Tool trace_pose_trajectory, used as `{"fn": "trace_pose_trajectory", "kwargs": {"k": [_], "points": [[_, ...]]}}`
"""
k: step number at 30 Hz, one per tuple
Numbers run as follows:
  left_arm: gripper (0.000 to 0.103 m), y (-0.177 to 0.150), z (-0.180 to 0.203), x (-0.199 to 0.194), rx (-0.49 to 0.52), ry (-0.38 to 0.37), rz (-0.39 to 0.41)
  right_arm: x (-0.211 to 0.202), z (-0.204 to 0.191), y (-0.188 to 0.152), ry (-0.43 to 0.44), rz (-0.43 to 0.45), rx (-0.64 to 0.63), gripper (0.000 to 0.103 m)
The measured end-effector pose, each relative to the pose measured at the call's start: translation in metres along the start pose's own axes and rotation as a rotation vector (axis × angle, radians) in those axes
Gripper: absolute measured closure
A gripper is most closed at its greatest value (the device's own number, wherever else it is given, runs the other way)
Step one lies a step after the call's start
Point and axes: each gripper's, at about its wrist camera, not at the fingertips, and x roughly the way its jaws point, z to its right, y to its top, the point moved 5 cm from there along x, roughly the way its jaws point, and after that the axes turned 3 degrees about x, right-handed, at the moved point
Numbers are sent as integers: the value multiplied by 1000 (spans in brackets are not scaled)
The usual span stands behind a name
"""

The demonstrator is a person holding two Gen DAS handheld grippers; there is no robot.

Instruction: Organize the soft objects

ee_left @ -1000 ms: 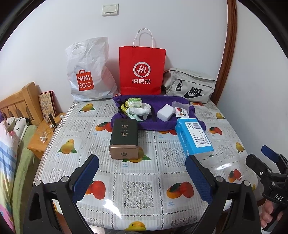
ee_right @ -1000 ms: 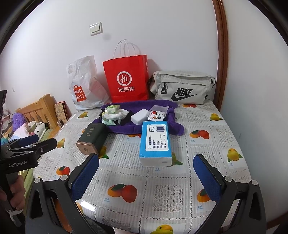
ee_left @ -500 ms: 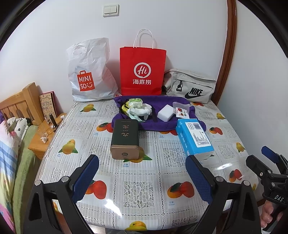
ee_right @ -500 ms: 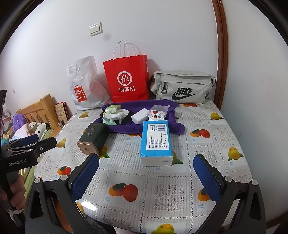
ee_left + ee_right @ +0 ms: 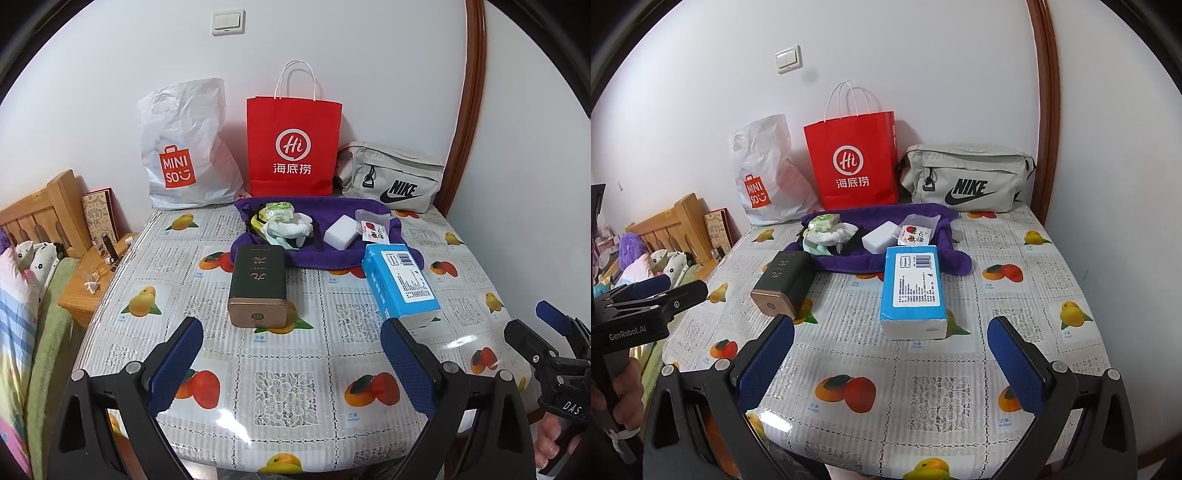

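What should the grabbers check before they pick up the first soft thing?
1. Left gripper open: ok, jaws stand wide apart, nothing between them.
2. Right gripper open: ok, jaws wide and holding nothing.
3. Soft things in view: ok, a white sponge block and bundled white cloth lie on the purple cloth.
4. Way to them free: not ok, the blue tissue pack and dark green box sit in front of the purple cloth.
5. Grippers apart from each other: ok, each shows at the edge of the other's view, not touching.
6. Where the soft things should go: cannot tell.
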Motion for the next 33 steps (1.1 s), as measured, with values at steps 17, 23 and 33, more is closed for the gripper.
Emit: {"fn": "trace_pose_trajectory", "kwargs": {"k": [17, 23, 33], "points": [[5, 3, -4, -1, -4, 7, -2, 2, -1, -1, -4, -4, 0, 0], [5, 4, -4, 0, -4, 7, -1, 5, -1, -2, -2, -10, -2, 0], [5, 5, -3, 7, 1, 1, -7, 12, 1, -2, -5, -19, 1, 0]]}}
